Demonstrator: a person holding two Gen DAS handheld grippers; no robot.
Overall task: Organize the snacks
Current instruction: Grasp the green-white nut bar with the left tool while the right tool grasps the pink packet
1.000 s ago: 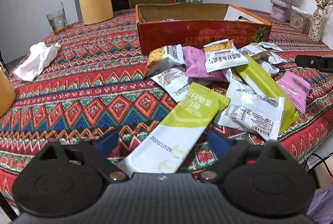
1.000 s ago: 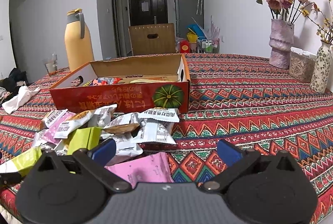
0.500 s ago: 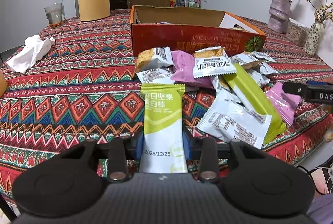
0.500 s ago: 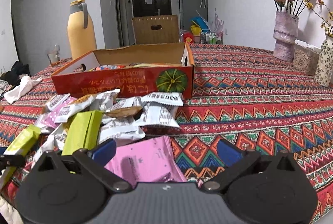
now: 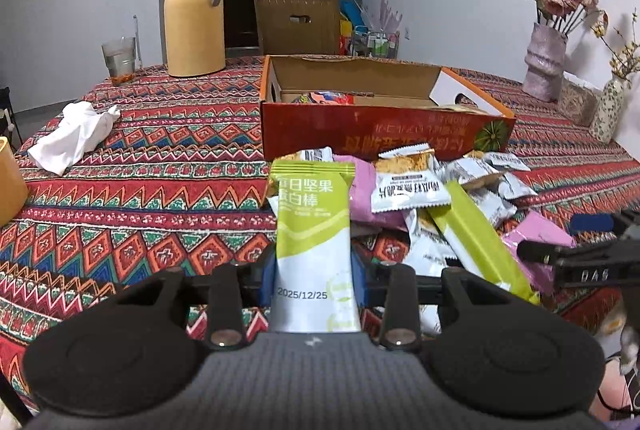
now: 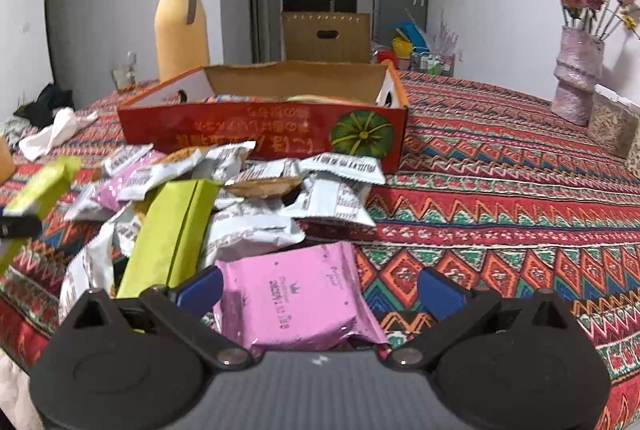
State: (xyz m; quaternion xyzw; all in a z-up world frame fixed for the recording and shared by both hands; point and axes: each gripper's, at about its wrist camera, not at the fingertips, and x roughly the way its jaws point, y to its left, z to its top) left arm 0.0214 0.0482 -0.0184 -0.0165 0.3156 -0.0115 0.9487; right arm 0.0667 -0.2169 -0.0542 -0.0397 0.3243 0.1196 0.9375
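The left gripper (image 5: 314, 280) is clamped on the lower, white end of a green-and-white snack bar (image 5: 314, 230), its blue pads pressing both long edges after closing in on it; the bar stands out forward above the near edge of the table (image 5: 140, 190). The right gripper (image 6: 320, 290) has its jaws wide apart, and a pink packet (image 6: 296, 294) lies between them on the cloth, touched by neither pad as far as can be seen.

Beyond lies the snack pile (image 6: 240, 198): two green bars counting the held one, two pink packets, and white sachets too overlapped to count. Behind it, toward the middle of the table, sits one open red cardboard box (image 5: 380, 126) with a few wrappers inside.

Only the left view shows the printed date on the held bar. Only the right view shows that bar from the side, at its left border.

At the far edge stand one yellow thermos (image 5: 196, 14) and one glass (image 5: 119, 60).
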